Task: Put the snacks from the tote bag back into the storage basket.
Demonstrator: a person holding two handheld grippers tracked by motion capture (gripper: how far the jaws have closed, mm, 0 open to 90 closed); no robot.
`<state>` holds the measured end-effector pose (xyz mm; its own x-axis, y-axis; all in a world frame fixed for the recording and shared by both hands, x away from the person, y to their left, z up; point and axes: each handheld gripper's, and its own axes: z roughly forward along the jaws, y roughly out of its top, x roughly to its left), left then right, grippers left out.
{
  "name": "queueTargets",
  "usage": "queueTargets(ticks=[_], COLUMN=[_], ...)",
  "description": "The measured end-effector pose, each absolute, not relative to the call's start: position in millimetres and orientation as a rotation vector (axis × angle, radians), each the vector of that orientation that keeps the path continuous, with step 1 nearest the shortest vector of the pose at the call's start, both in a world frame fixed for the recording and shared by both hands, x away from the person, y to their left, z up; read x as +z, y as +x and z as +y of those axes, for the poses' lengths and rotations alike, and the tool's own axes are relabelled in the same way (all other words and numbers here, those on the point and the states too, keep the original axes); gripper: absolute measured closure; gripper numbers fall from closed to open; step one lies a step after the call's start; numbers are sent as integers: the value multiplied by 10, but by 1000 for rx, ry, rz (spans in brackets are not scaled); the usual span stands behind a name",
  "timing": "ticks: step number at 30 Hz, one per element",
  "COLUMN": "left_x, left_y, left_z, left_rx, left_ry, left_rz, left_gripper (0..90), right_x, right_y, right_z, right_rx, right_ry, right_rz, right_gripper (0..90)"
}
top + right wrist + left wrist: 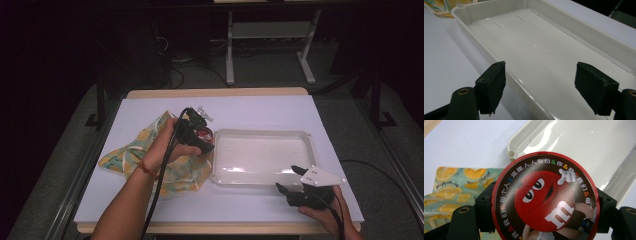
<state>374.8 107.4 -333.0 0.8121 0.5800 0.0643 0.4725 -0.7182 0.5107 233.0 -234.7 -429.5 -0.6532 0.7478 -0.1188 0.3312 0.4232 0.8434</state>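
Observation:
A round red-rimmed tin (544, 200) with a red cartoon candy figure and Chinese lettering on its lid sits clamped between the jaws of my left gripper (544, 203). Seen from above, that left gripper (201, 142) holds the tin (202, 133) just left of the white plastic tray (260, 132), over the edge of a lemon-print cloth (130, 156). My right gripper (289, 178) stands open at the tray's front right corner. In the right gripper view its jaws (541, 80) straddle the tray's near wall with nothing between them; the tray (584, 28) is bare inside.
The cloth (454, 182) lies rumpled on the white table top (250, 107), left of the tray (516, 142). A small clear item (204, 113) lies behind the left hand. Cables trail from both grippers toward the table's front edge.

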Motion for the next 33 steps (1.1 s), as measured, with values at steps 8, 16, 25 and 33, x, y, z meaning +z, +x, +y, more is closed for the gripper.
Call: queueTargets(ticks=[8,16,25,33], left_x=[-3333,-3332,-3331,-3343], left_y=[3758,3767,3768,3765], left_z=[1008,954,879,810], left_rx=[296,292,287,277], left_ry=[2520,2526,2529,2536], left_rz=[769,758,745,727], left_gripper=[253,252,253,252], right_x=[-4288,-4289,-4289,-4282], right_y=[2299,2290,2285,2264], right_z=[-2369,-2371,-2374,-2386], right_rx=[1146,1146,1145,1146], right_ry=[923,926,929,930], right_rz=[2187,2185,2185,2178], right_gripper=[243,243,243,243])
